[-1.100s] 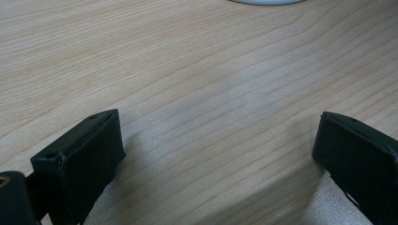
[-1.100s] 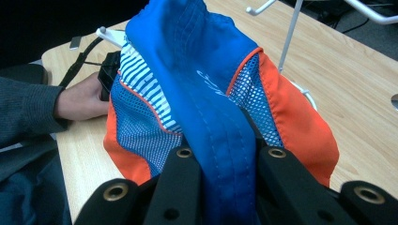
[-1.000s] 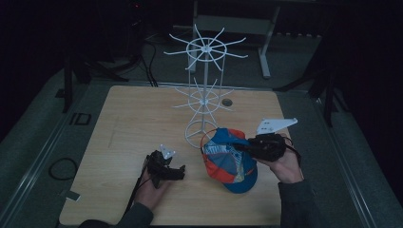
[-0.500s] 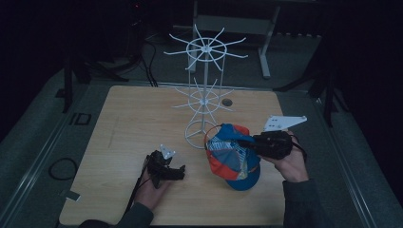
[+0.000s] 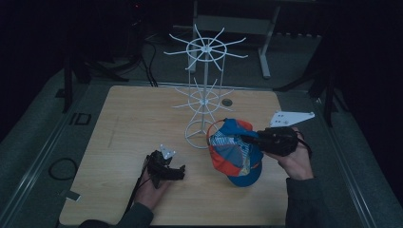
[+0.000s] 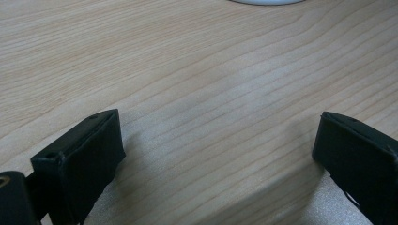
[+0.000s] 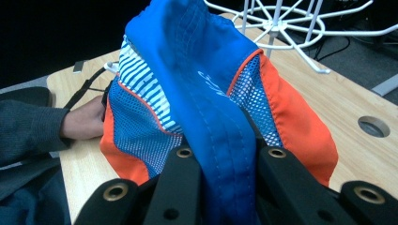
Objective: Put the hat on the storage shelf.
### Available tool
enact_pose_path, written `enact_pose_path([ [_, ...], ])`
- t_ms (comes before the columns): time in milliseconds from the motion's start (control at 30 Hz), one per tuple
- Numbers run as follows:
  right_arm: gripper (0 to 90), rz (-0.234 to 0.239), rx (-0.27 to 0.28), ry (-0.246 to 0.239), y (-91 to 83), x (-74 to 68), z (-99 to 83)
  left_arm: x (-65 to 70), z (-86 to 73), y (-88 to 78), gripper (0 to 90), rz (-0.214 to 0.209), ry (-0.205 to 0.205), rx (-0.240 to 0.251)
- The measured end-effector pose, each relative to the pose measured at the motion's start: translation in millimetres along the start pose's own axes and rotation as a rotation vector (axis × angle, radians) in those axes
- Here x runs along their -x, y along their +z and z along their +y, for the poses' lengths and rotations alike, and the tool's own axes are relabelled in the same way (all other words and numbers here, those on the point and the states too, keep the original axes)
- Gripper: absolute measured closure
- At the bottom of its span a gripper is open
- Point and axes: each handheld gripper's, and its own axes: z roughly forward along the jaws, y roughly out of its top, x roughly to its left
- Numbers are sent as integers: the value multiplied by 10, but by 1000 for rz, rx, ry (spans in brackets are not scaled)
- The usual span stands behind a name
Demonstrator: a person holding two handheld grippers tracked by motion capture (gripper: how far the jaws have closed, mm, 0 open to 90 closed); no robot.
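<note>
A blue and orange mesh cap (image 5: 235,151) hangs lifted off the wooden table, just right of the base of a white wire rack (image 5: 204,97). My right gripper (image 5: 249,140) is shut on the cap; in the right gripper view the blue fabric (image 7: 225,154) is pinched between both black jaws, with the rack (image 7: 291,23) behind it. My left gripper (image 5: 177,174) rests low on the table at the front left, jaws wide apart. In the left gripper view its fingers (image 6: 77,164) stand over bare wood with nothing between them.
The table (image 5: 128,123) has a round cable hole (image 5: 226,102) at the back near the rack. Its left half is bare wood. A dark floor with cables and metal stand legs surrounds the table. The left hand (image 7: 87,122) and sleeve lie behind the cap in the right gripper view.
My right gripper has carried the cap up and slightly right, away from the table surface. The left gripper has stayed where it was.
</note>
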Motion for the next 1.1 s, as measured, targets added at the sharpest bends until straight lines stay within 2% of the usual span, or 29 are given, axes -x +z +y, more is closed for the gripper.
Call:
enact_pose_path([
  [1100, 835, -32, 34, -17, -240, 28, 111, 1, 0, 0, 26, 0, -1, 1],
])
